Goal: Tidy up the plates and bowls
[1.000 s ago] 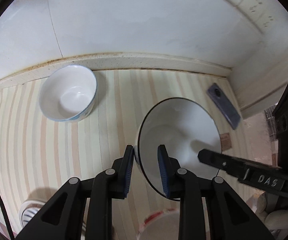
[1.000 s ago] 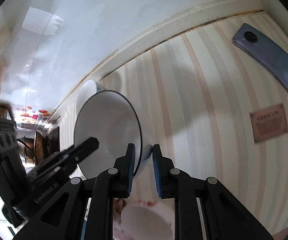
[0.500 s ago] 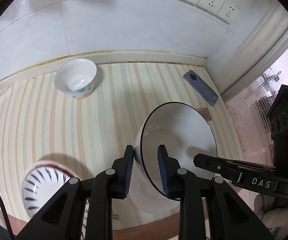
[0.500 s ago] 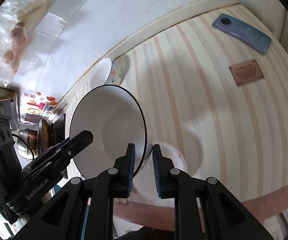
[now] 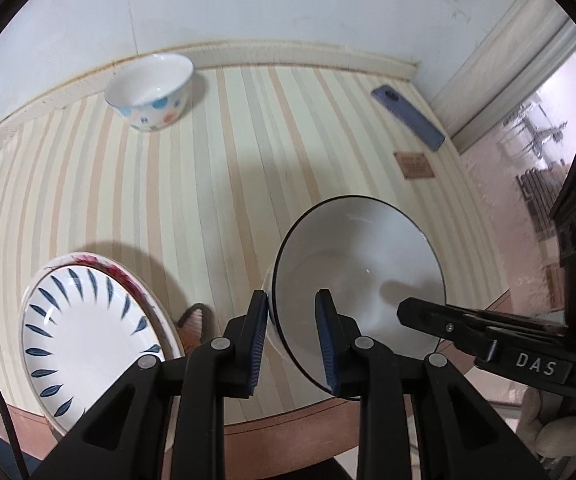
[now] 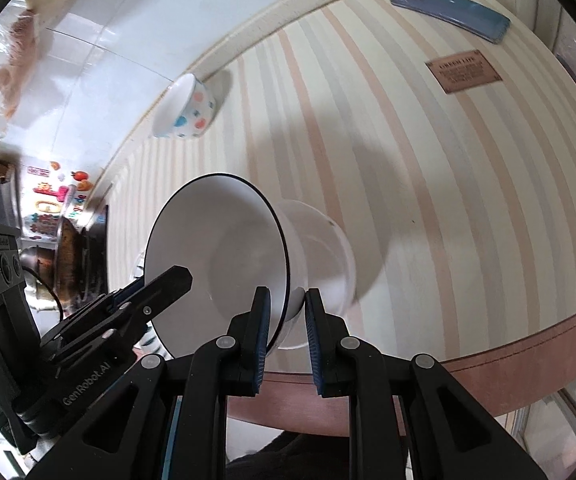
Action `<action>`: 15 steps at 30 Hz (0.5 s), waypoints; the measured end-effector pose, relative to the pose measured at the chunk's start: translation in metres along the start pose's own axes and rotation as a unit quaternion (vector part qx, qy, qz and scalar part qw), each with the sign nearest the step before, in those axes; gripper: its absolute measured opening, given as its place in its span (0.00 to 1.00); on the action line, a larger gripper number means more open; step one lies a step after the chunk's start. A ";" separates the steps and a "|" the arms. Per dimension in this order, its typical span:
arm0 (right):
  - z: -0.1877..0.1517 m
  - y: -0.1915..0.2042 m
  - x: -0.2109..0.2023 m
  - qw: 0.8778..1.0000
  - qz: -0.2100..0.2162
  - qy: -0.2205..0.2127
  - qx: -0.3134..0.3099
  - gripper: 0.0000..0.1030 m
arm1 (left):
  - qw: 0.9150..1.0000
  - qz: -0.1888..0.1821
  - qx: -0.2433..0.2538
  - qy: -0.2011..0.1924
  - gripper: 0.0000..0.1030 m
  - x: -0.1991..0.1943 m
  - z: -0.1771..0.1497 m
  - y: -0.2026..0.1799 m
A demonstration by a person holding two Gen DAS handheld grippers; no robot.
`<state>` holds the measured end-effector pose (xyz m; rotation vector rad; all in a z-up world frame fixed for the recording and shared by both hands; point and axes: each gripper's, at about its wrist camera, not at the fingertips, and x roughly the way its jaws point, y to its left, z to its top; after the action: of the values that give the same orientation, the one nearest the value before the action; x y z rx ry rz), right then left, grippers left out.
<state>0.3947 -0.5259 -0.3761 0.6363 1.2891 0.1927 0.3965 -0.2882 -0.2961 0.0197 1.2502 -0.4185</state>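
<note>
Both tools pinch the rim of the black-rimmed white bowl point(image 5: 357, 276): the left tool point(image 5: 291, 334) at one side, the right tool point(image 6: 286, 328) opposite, holding it tilted over the striped bench point(image 5: 216, 184), probably clear of it. Beside it lies a leaf-patterned plate point(image 5: 88, 332); farther back, by the wall, a dotted bowl point(image 5: 150, 90) and a phone point(image 5: 407, 117).

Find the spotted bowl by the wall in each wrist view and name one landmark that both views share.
Left wrist view: the spotted bowl stands upper left, upright against the ledge below the wall.
Right wrist view: the spotted bowl appears upper left of centre, tipped sideways by the camera angle, beside the same ledge.
Shared landmark: the blue phone, lying flat on the striped table near the far right corner.
</note>
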 end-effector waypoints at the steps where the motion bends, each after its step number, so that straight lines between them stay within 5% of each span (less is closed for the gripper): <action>1: 0.000 -0.001 0.002 1.000 -0.006 0.001 0.000 0.19 | 1.000 0.003 0.003 0.005 0.21 0.006 -0.002 -0.001; 15: 0.002 -0.007 0.024 0.999 -0.040 0.026 -0.008 0.20 | 0.999 0.029 0.022 0.034 0.21 0.034 -0.009 -0.005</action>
<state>0.4023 -0.5203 -0.3995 0.5686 1.3595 0.1544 0.3949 -0.3008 -0.3297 0.1084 1.3041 -0.3990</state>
